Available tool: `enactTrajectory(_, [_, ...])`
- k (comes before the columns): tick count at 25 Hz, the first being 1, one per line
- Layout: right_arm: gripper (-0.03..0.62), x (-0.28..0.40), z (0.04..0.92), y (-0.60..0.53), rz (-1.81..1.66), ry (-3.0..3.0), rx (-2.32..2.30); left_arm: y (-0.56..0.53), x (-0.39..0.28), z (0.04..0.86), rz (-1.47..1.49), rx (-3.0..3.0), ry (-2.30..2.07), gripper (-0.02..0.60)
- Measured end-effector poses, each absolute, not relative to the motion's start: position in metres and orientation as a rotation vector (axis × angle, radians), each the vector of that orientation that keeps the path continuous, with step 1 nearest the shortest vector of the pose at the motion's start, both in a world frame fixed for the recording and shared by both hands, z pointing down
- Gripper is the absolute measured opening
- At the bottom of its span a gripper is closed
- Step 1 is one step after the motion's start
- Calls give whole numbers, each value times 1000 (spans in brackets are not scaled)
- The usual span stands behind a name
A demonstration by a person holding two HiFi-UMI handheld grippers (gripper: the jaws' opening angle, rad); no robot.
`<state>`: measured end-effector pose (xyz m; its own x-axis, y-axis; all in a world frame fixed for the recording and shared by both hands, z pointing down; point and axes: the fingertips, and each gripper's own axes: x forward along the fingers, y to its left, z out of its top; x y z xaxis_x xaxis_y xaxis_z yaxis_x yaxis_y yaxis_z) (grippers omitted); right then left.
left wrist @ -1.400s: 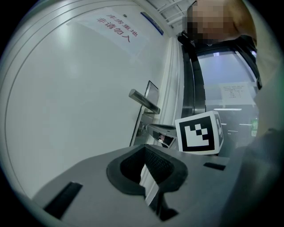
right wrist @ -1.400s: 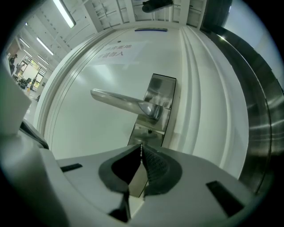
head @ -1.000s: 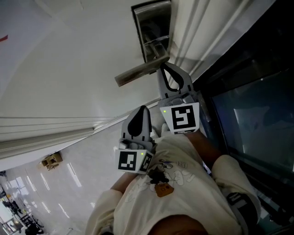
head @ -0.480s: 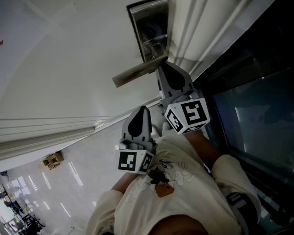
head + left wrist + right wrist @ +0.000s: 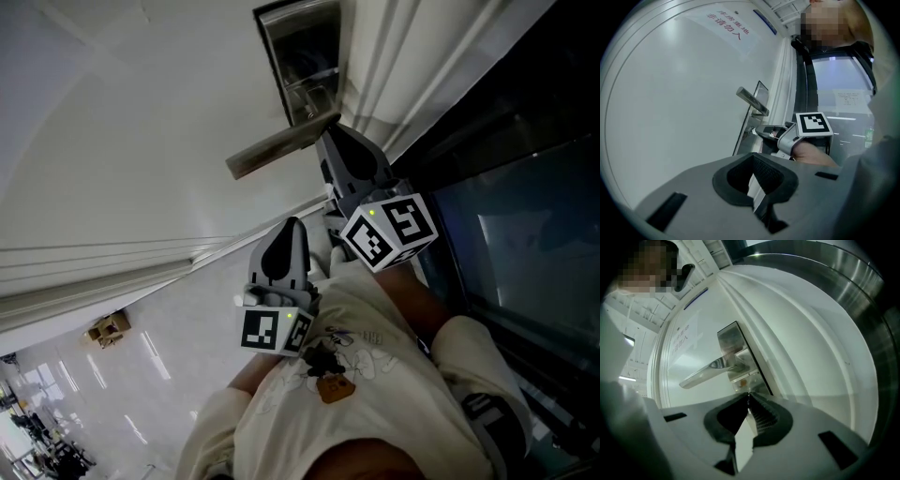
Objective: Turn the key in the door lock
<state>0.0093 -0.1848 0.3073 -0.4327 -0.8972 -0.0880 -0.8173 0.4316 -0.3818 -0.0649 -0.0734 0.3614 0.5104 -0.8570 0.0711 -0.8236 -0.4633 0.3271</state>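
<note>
The right gripper (image 5: 324,136) is up at the door (image 5: 122,141), with its tips pushed against the lock plate (image 5: 740,357). Its jaws are squeezed tight together on the key (image 5: 751,133). Only a tiny bit of the key shows. It sticks straight out of the plate, and its long way points right back at the right gripper's tips. I cannot tell which way its flat side is turned.

The left gripper (image 5: 290,223) hangs back, lower than the right gripper and on its left side. It does not touch the door. Its jaws are shut too, with nothing in them.

There is one key, one lock plate, one door handle (image 5: 281,147) and two grippers.

The handle is a long silver bar just above the right gripper's tips. It runs from the plate out to the right gripper's left, and its loose end points that way. There is very little room between the bar and the top of the right gripper.

Just to the right of the right gripper are the ridges of the door frame (image 5: 375,66), then a dark glass panel (image 5: 525,234). That side is tight. To the left of both grippers the door is flat and wide, with lots of room.
</note>
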Motion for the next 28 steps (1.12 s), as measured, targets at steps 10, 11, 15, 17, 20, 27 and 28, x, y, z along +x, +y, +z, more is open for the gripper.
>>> enactTrajectory(10, [28,12,310,-186,-600,2324,-1371,-71,-67,361,-162,2429,-1410,3])
enactTrajectory(11, [28,12,310,-186,-624,2314,-1355,-71,-67,361,-163,2429,-1411,3])
enactTrajectory(15, [31,13,311,-187,-742,2244,-1272,-70,-67,359,-164,2429,-1417,3])
enactTrajectory(17, [31,14,312,-187,-796,2212,-1235,-69,-67,358,-162,2428,-1422,3])
enactTrajectory(20, [32,14,313,-187,-858,2168,-1185,-69,-67,358,-159,2430,-1428,3])
enactTrajectory(27, [34,13,310,-188,-952,2113,-1048,-67,-67,358,-155,2425,-1439,3])
enactTrajectory(28, [34,14,311,-189,-978,2095,-1028,-67,-68,358,-154,2425,-1439,3])
